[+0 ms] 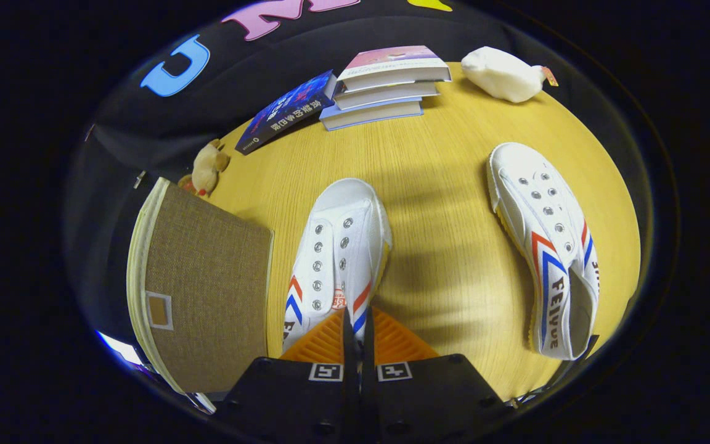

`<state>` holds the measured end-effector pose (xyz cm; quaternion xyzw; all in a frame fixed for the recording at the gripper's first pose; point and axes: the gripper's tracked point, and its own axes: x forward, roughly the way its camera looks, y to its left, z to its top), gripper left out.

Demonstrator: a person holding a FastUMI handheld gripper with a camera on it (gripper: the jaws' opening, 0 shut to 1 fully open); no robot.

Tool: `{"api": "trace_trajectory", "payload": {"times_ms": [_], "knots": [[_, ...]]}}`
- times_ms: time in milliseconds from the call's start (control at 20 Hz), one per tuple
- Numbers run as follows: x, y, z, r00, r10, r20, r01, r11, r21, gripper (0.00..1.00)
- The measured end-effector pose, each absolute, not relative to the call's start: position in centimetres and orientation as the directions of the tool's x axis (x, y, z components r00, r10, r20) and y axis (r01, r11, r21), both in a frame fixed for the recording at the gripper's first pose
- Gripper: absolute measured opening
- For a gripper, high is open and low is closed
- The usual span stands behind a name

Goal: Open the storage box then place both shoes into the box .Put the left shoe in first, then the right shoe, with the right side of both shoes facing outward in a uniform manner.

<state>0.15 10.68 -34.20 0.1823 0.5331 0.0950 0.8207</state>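
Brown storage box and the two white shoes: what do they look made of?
Brown storage box: seemingly woven fabric, matte, visible coarse weave, pale piped edge. White shoes: likely canvas with metal eyelets and striped sides. The hand-held gripper has its fingers closed together over the nearer shoe's heel end.

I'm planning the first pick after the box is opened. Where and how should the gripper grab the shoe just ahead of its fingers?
Judging by its pose, grip the near shoe at its heel collar, coming from above and behind. It stands upright, toe away, with its open heel under the closed gripper, so one finger could slip inside.
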Motion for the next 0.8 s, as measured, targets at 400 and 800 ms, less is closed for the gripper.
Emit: {"api": "trace_trajectory", "payload": {"times_ms": [400, 800], "knots": [[-0.5, 9.0, -22.4, 0.564, 0.285, -0.775, 0.078, 0.916, 0.394, 0.05], [-1.8, 18.5, -10.7, 0.666, 0.39, -0.636, 0.028, 0.838, 0.544, 0.05]]}}
